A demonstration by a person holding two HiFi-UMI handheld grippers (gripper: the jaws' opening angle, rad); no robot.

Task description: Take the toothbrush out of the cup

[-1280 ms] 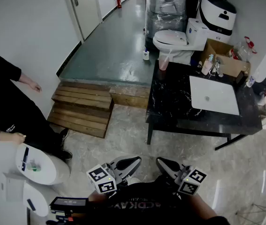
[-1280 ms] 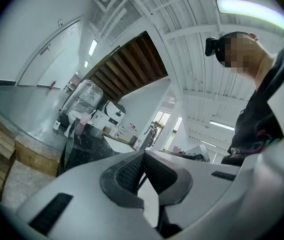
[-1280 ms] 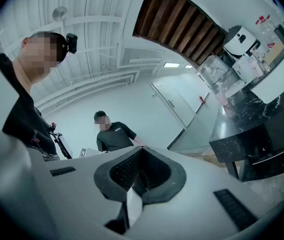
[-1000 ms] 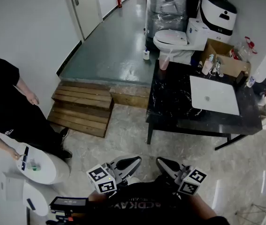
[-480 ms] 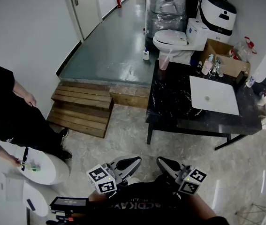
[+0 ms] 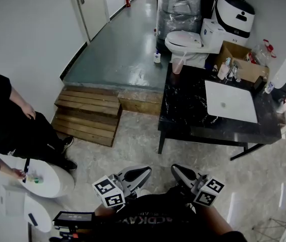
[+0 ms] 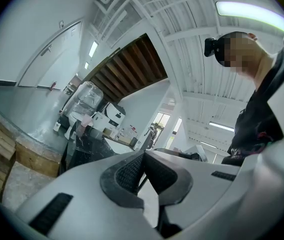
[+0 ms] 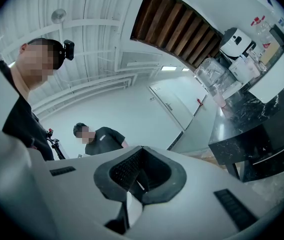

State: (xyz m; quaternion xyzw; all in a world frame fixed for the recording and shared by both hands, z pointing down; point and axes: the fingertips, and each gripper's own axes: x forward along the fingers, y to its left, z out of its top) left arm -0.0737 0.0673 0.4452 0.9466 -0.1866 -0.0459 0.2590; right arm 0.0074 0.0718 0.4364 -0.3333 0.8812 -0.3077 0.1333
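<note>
A: Far left?
B: Person in black clothes point(image 6: 1, 120) leaning over a round white basin point(image 6: 62, 182). Wooden plank steps point(image 6: 88, 116) just to the right.
A: Tools?
B: Both low at the near edge, side by side, well apart from the surface. Left tool point(image 6: 138, 174): jaws pressed together, nothing between them. Right tool point(image 6: 182, 174): same, pads meeting, empty.
A: Cup?
B: Pink plastic cup point(image 6: 177, 65) upright on the far left corner of the black marble surface point(image 6: 183, 110). Pale toothbrush point(image 6: 182, 58) stands tilted in it, head too small to make out. Neither tool is near it.
A: Anything beside it?
B: White toilet point(image 6: 185, 42) just behind on the far side. White rectangular sink point(image 6: 231, 102) set in the right part of the surface. Brown cardboard box point(image 6: 248, 72) at the far right corner.
</note>
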